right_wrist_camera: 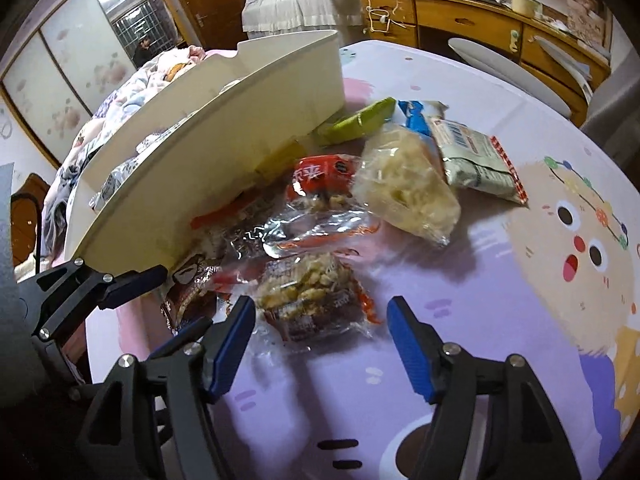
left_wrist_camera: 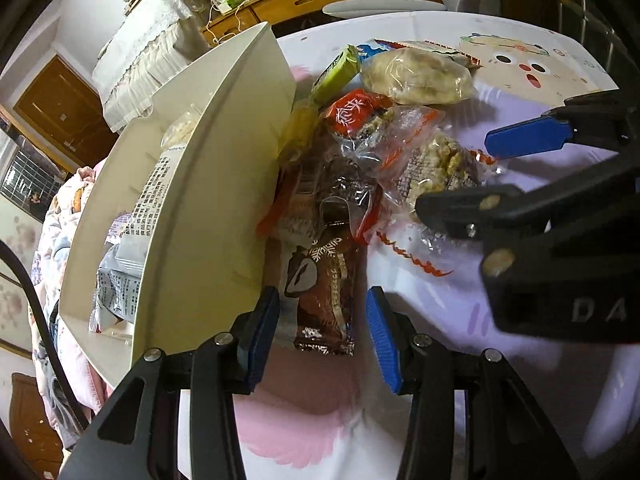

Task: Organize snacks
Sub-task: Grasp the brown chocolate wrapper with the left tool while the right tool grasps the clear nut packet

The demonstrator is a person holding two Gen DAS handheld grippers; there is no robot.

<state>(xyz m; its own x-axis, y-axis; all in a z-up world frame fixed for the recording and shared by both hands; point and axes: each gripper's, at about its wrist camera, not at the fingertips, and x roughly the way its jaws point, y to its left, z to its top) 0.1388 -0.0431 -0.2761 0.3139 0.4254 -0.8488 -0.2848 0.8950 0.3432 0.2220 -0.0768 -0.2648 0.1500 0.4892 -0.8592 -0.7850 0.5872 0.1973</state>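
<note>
On the table [right_wrist_camera: 500,280], under a cartoon-printed cloth, beside a cream bin [left_wrist_camera: 224,168] standing at its far-left edge: a heap of wrapped snacks.

- Brown chocolate packet [left_wrist_camera: 320,300]: nearest end of the heap, against the bin's wall. Left gripper [left_wrist_camera: 322,340] has its blue pads either side of the packet's near end, apart from it, gaps showing on both sides.
- Clear nut-brittle packet with red trim [right_wrist_camera: 308,300]: just ahead of the right gripper [right_wrist_camera: 322,344], whose pads stand wide apart, not on it.
- Red-labelled clear packet [right_wrist_camera: 320,184], pale puffed-snack bag [right_wrist_camera: 408,188], green bar [right_wrist_camera: 360,120], blue-ended packet [right_wrist_camera: 416,112]: farther along the heap.

Left wrist view only: inside of the bin, holding a printed silver-white bag [left_wrist_camera: 128,256] and a pale snack [left_wrist_camera: 180,128] beyond it; also the right gripper seen from the side, over the brittle packet.

Right wrist view only: the barcode face of a pale green packet [right_wrist_camera: 476,156] toward the far edge, and the cloth's cartoon face [right_wrist_camera: 576,236] at the table's right side; bin contents mostly hidden by its wall.
</note>
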